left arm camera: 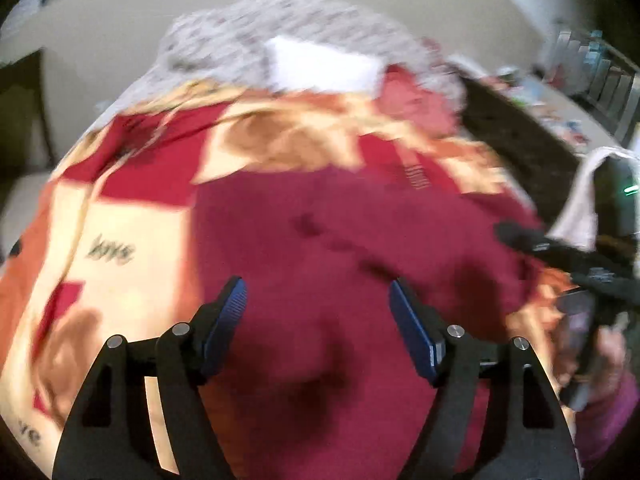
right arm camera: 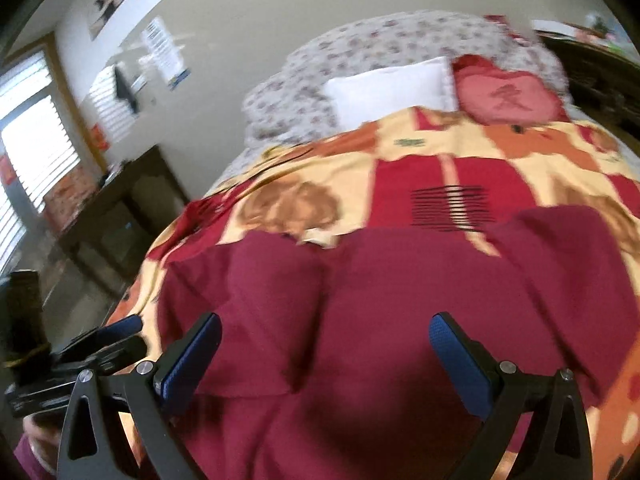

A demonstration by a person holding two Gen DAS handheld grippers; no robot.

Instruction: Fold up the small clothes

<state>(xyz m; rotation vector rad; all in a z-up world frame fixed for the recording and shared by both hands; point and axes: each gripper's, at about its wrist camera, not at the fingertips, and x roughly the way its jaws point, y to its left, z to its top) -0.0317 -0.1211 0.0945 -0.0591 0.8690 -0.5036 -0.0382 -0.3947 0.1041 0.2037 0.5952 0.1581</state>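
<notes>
Spread across the bed is a patchwork blanket (right arm camera: 448,152) in red, cream and orange, and nearest both cameras a maroon garment (right arm camera: 380,300) lies on top of it, wrinkled, with folds running through its middle. Over that garment the left tool (left arm camera: 318,292) stands with its blue-padded fingers (left arm camera: 412,336) wide apart and nothing between them; no pad touches the cloth as far as the blurred left wrist view shows. The right tool (right arm camera: 326,328) hangs over the same garment, its fingers likewise spread and empty. In the right wrist view the left tool shows again at the lower left edge, beside the garment's border. Past the garment, the blanket bears a patch of black stripes (right arm camera: 448,208). Farther up the bed lie a white pillow (right arm camera: 392,88) and a red heart-shaped cushion (right arm camera: 508,96), touching each other, with floral bedding (right arm camera: 360,44) behind them. Dark wooden furniture (right arm camera: 120,216) stands by the wall at the left, near a window with blinds (right arm camera: 36,152).
</notes>
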